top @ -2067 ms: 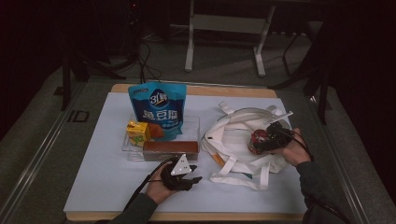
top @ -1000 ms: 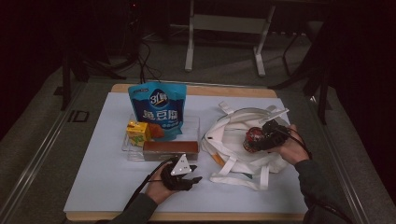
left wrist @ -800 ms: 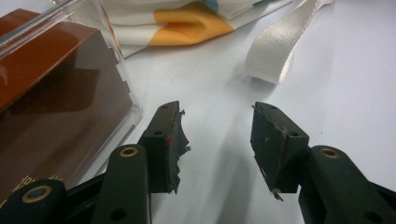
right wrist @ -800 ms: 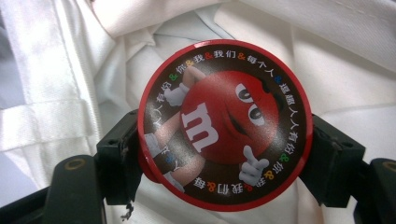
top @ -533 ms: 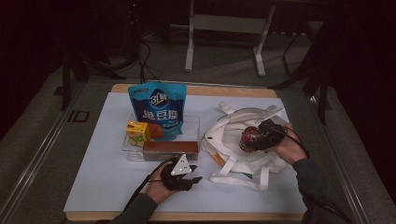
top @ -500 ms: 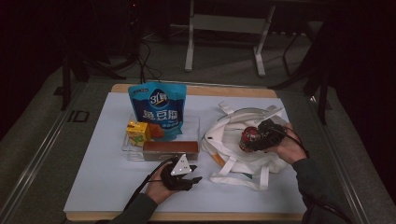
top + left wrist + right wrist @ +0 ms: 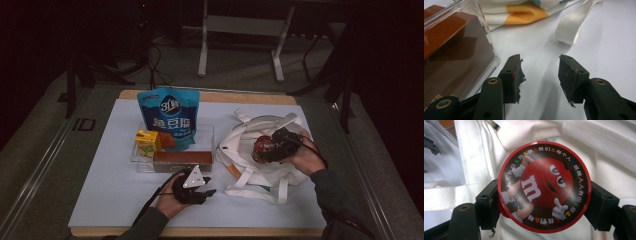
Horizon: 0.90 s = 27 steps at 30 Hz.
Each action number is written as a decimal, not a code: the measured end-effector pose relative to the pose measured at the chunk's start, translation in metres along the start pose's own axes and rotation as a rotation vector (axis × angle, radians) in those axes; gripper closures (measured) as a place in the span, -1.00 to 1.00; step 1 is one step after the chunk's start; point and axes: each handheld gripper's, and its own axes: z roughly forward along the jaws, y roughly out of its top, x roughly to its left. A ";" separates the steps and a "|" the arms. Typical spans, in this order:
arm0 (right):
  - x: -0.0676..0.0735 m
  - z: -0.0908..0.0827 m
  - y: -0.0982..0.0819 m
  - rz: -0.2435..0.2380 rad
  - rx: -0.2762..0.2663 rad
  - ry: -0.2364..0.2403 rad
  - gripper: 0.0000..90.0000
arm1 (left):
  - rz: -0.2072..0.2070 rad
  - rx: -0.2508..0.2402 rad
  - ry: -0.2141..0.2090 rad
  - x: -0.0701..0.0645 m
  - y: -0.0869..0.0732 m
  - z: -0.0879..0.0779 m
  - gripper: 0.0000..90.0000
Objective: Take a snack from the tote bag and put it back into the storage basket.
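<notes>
A: While scanning from the left edge: a tall blue snack pouch (image 7: 169,117) standing upright at the back of a clear plastic tray (image 7: 140,165), a small yellow drink carton (image 7: 147,141) beside it, a long brown box (image 7: 182,160) lying along the tray's near side.

B: And just in front of that box?

A: The left gripper (image 7: 196,186), resting on the pale table sheet (image 7: 100,190), jaws spread halfway with nothing between them. From the left gripper view, brown box at its left, a white strap end (image 7: 571,28) ahead, bare sheet between.

B: Further right?

A: A crumpled white cloth tote bag (image 7: 260,165) with loose straps, mouth gaping. Above it the right gripper (image 7: 267,148), pinching a round red candy tin (image 7: 544,186) by its rim, printed lid facing the camera, flat side up.

B: Key relation for the drop?

A: Tin directly over the bag's opening, bag cloth right beneath; right hand far nearer than left. Probably only a short lowering needed.

B: Anything in the way?

A: Folded straps and bunched cloth around the mouth; possible snag there. Tray and its goods well apart, no obstacle.
</notes>
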 end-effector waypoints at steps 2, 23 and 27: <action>0.001 0.000 0.001 -0.002 -0.002 0.002 -0.44 | -0.001 0.000 0.000 0.000 0.000 0.000 0.17; 0.016 -0.004 0.021 -0.052 -0.016 0.024 -0.44 | 0.001 0.000 0.000 0.000 0.000 0.000 0.17; 0.019 -0.004 0.024 -0.061 -0.019 0.031 -0.44 | 0.000 0.000 0.000 0.000 0.000 0.000 0.17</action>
